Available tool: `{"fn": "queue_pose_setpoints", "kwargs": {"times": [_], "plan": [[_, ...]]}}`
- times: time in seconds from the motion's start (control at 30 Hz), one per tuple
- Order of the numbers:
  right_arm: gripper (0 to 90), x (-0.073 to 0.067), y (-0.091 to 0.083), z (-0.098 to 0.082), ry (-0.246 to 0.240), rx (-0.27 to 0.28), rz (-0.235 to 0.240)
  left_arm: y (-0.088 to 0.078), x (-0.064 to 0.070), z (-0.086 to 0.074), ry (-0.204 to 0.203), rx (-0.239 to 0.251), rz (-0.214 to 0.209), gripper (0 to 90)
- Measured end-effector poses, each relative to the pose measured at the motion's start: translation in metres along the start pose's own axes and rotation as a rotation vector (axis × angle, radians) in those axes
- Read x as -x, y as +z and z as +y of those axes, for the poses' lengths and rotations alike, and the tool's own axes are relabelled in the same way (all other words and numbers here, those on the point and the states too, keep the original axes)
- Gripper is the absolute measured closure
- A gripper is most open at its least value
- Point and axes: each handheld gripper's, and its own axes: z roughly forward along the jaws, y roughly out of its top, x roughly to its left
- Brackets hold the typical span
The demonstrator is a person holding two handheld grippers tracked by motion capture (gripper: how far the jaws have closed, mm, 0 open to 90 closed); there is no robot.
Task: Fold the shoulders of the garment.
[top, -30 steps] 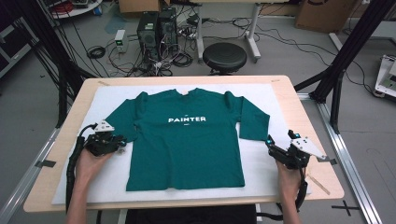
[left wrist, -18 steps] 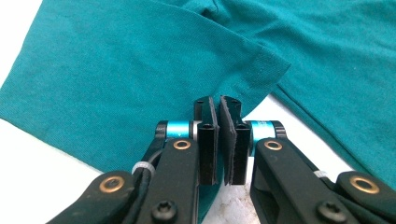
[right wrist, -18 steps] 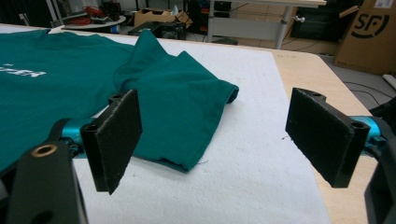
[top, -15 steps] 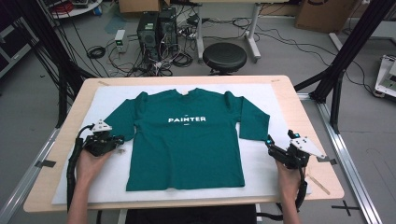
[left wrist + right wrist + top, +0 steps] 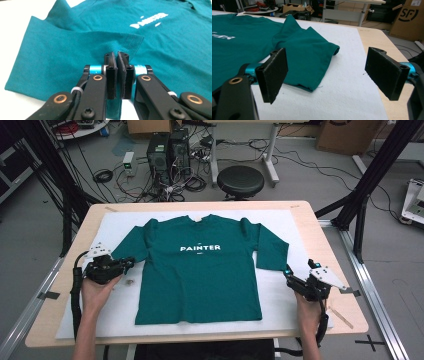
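A dark green T-shirt (image 5: 200, 275) with the white word PAINTER lies flat, front up, on a white mat (image 5: 282, 307). My left gripper (image 5: 129, 263) is at the shirt's left sleeve (image 5: 131, 251). In the left gripper view its pads (image 5: 111, 72) are pressed together, with green cloth of that sleeve (image 5: 62, 55) pinched between them near the hem. My right gripper (image 5: 291, 277) hovers just off the shirt's right sleeve (image 5: 272, 252). Its jaws stand wide apart (image 5: 327, 62) with nothing between them, and that sleeve (image 5: 312, 57) lies ahead to their left.
The mat covers most of a wooden table (image 5: 345, 320). Beyond the far edge stand a black stool (image 5: 240, 180), computer towers (image 5: 167, 150) and loose cables on the floor. Black frame posts (image 5: 367, 185) rise at both sides. Bare mat lies right of the shirt.
My left gripper has shifted slightly at the left sleeve and its jaws have closed on the cloth. The right gripper has stayed where it was.
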Motion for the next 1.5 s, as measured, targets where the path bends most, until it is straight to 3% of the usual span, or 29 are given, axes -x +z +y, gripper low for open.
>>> {"fn": "queue_pose_setpoints", "kwargs": {"times": [0.43,0.53,0.63,0.97,1.07,1.23,1.5], "plan": [[18.8,-0.002,0.000,0.000,-0.014,-0.001,-0.008,0.043,0.034,0.021,0.014,-0.011,-0.001,85.5],[18.8,-0.002,0.000,0.000,-0.015,-0.002,-0.007,0.048,0.040,0.027,0.009,0.008,-0.007,85.5],[18.8,-0.002,0.000,0.000,-0.017,-0.002,-0.008,0.054,0.049,0.036,0.008,0.036,-0.025,85.5],[18.8,-0.002,0.000,0.000,-0.019,-0.003,-0.006,0.082,0.078,0.048,0.032,0.028,-0.054,85.5],[18.8,-0.002,0.000,0.000,-0.018,-0.004,-0.006,0.091,0.089,0.049,0.052,0.021,-0.076,85.5],[18.8,-0.002,0.000,0.000,-0.017,-0.004,-0.005,0.104,0.108,0.053,0.051,0.042,-0.141,85.5],[18.8,-0.002,0.001,0.000,-0.016,-0.007,-0.003,0.122,0.130,0.054,0.075,0.015,-0.178,85.5]]}}
